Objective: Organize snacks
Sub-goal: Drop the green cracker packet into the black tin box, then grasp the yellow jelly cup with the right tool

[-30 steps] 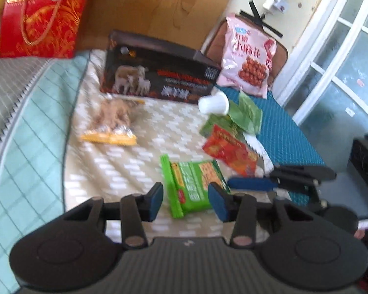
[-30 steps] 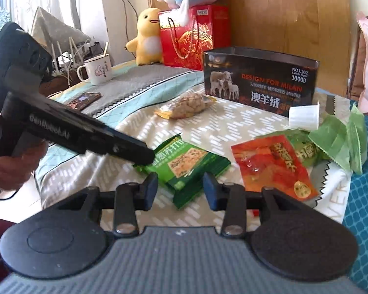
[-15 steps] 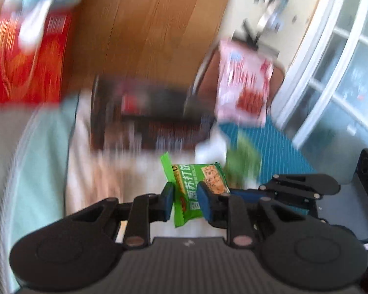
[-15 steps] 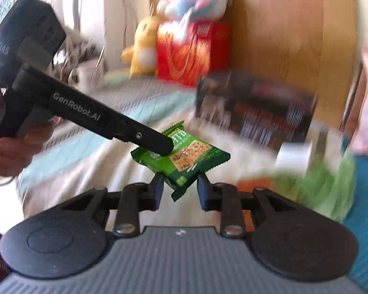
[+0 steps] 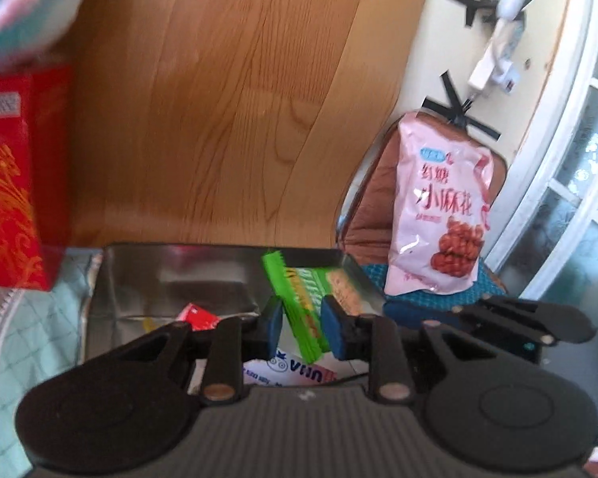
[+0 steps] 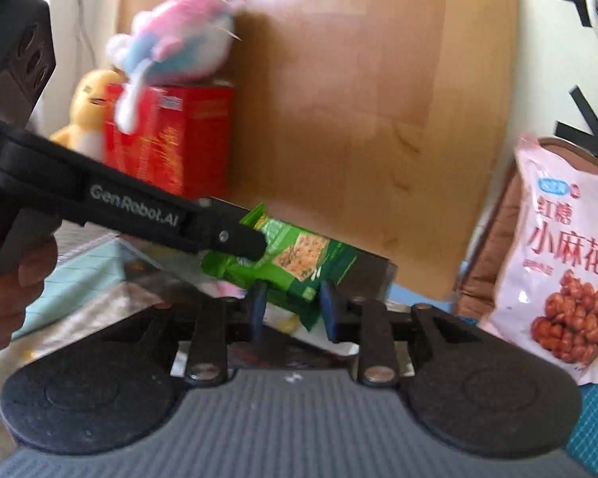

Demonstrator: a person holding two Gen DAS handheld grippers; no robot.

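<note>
Green cracker packet (image 5: 303, 310), long axis upright.

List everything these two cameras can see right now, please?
green cracker packet: one, green, gripped above the open box
box: one, dark, open, on the bed
pink snack bag: one, pink, leaning on the brown chair
gift bag: one, red, behind the box
plush toys: two, pink-blue and yellow, by the gift bag
left gripper: black, shut on the packet
right gripper: black, shut on the packet
hand: one, holding the left gripper

Black tool (image 5: 301, 324) (blue pads (image 5: 333, 328))
</note>
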